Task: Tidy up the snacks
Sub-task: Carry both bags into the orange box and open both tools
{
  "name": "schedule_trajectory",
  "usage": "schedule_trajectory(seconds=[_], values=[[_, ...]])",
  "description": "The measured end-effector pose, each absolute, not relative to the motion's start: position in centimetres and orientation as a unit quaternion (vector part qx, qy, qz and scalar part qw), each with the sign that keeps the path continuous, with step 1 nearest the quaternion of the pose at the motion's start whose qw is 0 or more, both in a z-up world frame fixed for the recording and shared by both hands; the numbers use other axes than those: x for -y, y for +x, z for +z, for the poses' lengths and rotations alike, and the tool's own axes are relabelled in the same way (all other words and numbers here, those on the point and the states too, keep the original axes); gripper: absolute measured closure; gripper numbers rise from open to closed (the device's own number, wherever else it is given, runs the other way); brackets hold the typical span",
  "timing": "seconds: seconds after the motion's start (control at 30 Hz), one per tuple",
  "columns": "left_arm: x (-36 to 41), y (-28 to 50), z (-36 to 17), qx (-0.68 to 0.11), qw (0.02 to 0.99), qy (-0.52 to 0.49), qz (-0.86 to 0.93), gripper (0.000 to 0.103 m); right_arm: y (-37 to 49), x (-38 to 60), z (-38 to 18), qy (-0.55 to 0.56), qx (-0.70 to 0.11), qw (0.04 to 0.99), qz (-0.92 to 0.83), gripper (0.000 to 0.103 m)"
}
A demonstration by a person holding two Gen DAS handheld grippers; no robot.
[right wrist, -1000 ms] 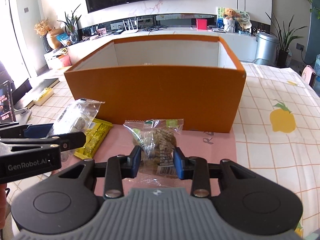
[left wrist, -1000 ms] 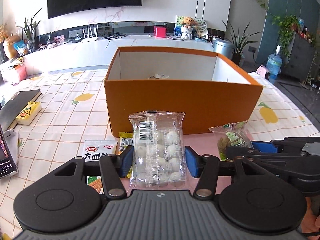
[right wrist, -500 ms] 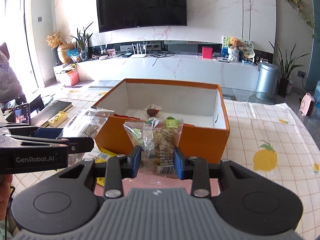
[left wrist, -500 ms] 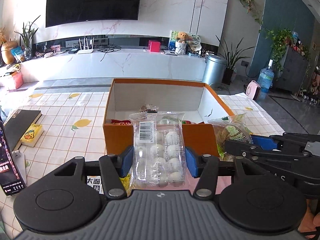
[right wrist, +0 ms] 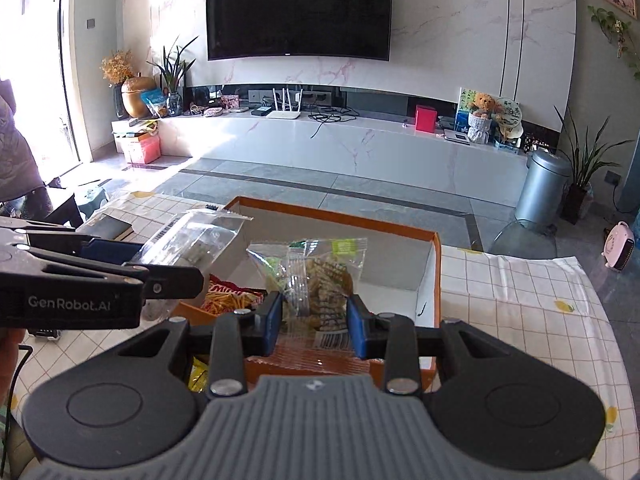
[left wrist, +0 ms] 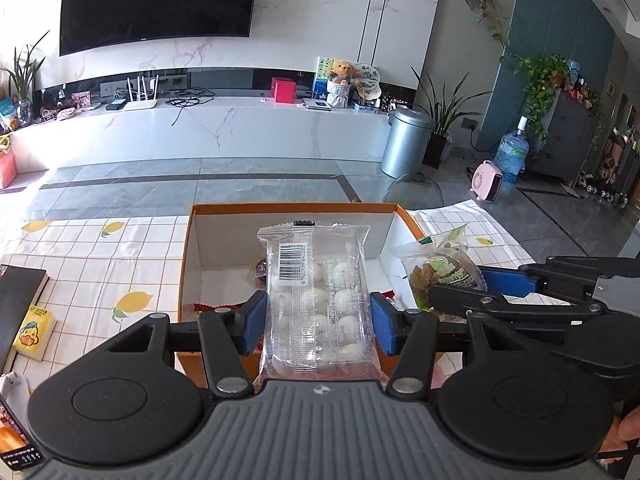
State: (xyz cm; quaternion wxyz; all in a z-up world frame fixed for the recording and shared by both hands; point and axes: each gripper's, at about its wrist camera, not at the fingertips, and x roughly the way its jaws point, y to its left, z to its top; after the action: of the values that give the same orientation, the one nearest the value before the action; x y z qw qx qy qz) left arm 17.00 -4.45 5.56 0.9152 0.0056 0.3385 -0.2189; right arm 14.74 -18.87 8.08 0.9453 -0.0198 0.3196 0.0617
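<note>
My left gripper is shut on a clear pack of white round candies, held upright in the air over the near wall of the orange box. My right gripper is shut on a clear bag of brown biscuits, also above the near edge of the orange box. Each gripper shows in the other's view: the right one beside the left one's pack, the left one to the left. The box holds a red snack packet and a small dark wrapped sweet.
A lemon-print checked tablecloth covers the table. A black book and a yellow tissue pack lie at the left. A yellow packet lies by the box's near wall. A clear chair back stands beyond the table.
Both grippers have risen with their packs from table level in front of the box to above its near wall, so the inside of the box now shows.
</note>
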Motion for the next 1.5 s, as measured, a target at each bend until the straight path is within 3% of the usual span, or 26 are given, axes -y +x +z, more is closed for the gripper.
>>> schedule_trajectory(seconds=[0.73, 1.5], values=[[8.1, 24.8, -1.4, -0.431, 0.869, 0.057, -0.235, 0.041, 28.3, 20.6, -0.3, -0.058, -0.463, 0.883, 0.047, 0.071], [8.8, 27.7, -2.5, -0.469, 0.855, 0.055, -0.215, 0.037, 31.0, 21.1, -3.4, -0.079, -0.512, 0.854, 0.053, 0.07]])
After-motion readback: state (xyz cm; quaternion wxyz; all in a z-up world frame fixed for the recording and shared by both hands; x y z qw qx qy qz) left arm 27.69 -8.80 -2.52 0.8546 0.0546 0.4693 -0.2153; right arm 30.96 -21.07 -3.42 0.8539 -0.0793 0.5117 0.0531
